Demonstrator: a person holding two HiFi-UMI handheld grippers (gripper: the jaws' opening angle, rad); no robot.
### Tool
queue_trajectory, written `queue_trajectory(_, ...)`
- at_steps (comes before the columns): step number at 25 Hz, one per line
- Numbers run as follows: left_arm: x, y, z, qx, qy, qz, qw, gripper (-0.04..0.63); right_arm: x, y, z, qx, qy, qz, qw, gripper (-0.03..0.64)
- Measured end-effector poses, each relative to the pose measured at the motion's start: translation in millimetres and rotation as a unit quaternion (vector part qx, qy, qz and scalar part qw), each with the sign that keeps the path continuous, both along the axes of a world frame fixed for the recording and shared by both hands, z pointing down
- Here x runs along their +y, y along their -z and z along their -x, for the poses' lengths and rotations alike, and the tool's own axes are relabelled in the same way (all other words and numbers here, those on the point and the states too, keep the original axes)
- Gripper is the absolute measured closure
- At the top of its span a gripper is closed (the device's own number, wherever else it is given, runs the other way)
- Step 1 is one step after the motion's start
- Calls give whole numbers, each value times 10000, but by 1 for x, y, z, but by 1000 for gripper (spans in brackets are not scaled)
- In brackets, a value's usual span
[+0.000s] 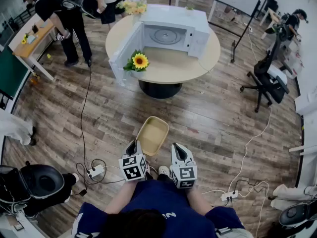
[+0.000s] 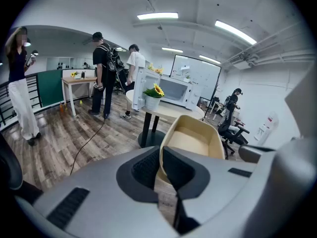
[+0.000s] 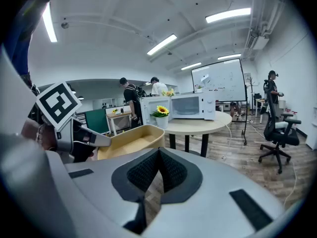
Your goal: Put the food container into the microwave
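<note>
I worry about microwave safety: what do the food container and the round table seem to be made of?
The food container: probably matte beige plastic or fibre composite; smooth, thin, rounded walls, no shine. The table: likely pale wood-look laminate; even, smooth top.

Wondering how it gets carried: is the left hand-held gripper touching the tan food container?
Touching. The left gripper view shows the left hand-held gripper clamping the near rim of the food container.

Round table (image 1: pixel 173 67) bears microwave (image 1: pixel 171 31) and, apparently, potted sunflower (image 1: pixel 139 62).
</note>
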State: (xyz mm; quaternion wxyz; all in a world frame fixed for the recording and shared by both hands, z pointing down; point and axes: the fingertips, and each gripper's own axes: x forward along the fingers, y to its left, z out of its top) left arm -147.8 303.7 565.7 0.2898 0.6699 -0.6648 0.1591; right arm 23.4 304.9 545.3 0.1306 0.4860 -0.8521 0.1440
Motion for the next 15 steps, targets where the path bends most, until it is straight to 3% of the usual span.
queue_trajectory(15, 30, -3, 20, 153, 133, -96, 9997, 571, 23, 5, 7, 14, -165, -207, 9996, 606)
